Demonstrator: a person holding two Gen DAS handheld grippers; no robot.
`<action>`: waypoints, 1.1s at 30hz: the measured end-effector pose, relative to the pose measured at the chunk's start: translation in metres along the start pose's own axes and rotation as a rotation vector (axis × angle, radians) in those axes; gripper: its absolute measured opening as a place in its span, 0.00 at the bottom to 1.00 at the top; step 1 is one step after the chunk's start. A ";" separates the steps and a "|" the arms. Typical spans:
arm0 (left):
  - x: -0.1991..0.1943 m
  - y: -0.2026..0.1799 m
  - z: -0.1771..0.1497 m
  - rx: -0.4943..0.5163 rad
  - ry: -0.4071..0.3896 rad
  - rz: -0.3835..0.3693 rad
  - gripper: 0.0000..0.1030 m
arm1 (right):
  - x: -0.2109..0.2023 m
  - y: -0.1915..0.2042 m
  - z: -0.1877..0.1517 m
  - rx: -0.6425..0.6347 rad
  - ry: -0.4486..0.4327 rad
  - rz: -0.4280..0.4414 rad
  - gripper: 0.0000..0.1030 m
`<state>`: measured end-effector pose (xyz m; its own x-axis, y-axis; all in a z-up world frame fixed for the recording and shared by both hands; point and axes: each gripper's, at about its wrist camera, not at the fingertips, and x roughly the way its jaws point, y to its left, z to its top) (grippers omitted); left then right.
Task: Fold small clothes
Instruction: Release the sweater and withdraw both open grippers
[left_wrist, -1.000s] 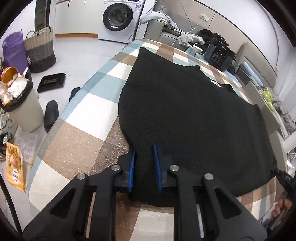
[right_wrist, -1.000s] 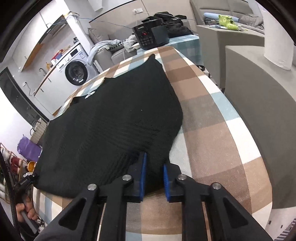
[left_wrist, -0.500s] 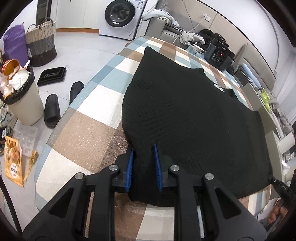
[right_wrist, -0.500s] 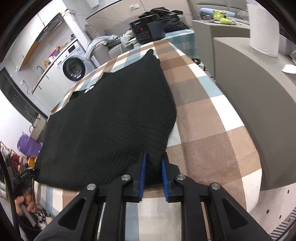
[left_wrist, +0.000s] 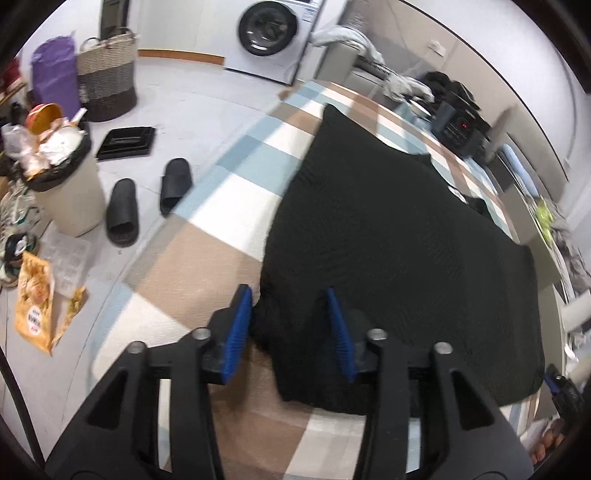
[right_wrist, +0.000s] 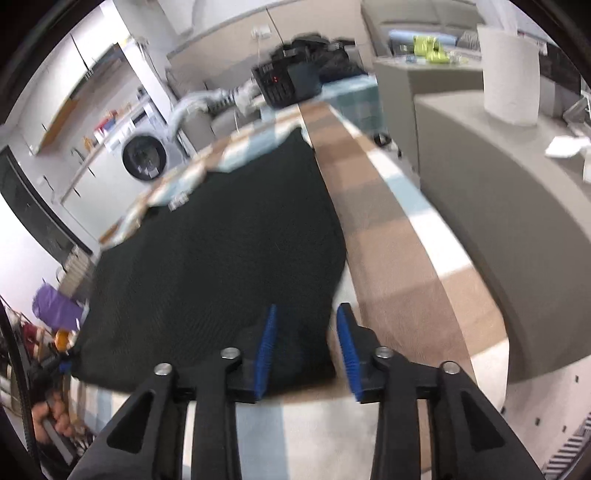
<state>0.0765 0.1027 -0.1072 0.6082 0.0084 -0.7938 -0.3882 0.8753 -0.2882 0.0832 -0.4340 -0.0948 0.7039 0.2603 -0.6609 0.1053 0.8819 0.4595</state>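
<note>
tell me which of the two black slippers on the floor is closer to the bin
The left black slipper, lying right beside the beige bin. The other slipper lies nearer the checked table.

Each fisheye camera sits just behind its own gripper, looking forward and steeply down along the fingers — close over the near edge of the checked table (left_wrist: 207, 258). Both views share the black garment (left_wrist: 388, 229) ahead, and beyond it the washing machine (right_wrist: 144, 157) — seen from opposite corners.
</note>
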 end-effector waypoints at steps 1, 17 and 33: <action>-0.002 0.002 0.000 -0.010 -0.004 0.004 0.42 | -0.003 0.005 0.003 -0.001 -0.023 0.008 0.46; -0.033 0.028 -0.014 -0.012 -0.052 0.134 0.54 | 0.029 0.069 0.003 -0.115 0.010 0.144 0.70; -0.037 0.011 -0.062 -0.133 0.044 -0.121 0.54 | 0.040 0.093 -0.010 -0.151 0.065 0.232 0.70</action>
<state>0.0068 0.0818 -0.1141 0.6265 -0.1169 -0.7706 -0.4041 0.7967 -0.4494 0.1138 -0.3380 -0.0845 0.6502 0.4820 -0.5873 -0.1624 0.8433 0.5123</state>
